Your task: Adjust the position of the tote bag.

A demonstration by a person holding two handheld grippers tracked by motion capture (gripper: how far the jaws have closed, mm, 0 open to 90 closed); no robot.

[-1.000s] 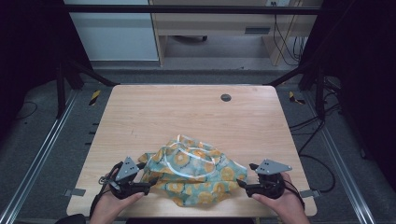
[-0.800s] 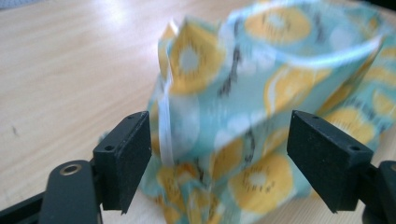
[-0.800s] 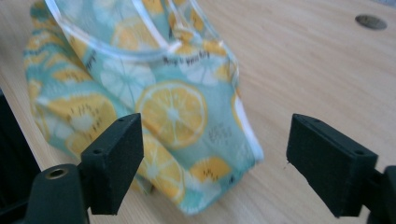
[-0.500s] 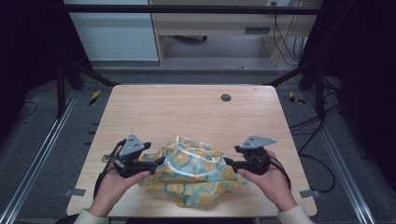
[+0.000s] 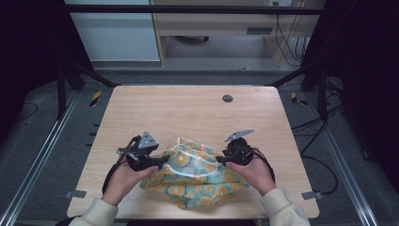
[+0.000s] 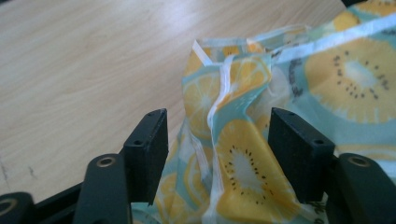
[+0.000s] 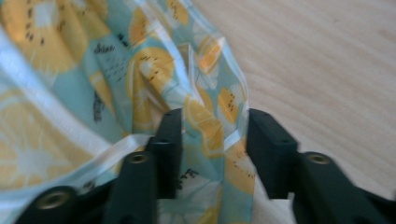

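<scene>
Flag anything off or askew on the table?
Nothing damaged or spilled. The fruit-print cloth lies bunched in a crumpled heap near the table's front edge, one corner hanging over it. The left gripper and right gripper have been closing, each with a fold between its jaws.

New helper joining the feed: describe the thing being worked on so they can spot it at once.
Start at the light wooden table and look to its near edge, between the person's two hands. There lies a crumpled cloth, teal with yellow citrus slices and white trim. It is the one soft, patterned thing there; the small dark round spot is far off.
</scene>
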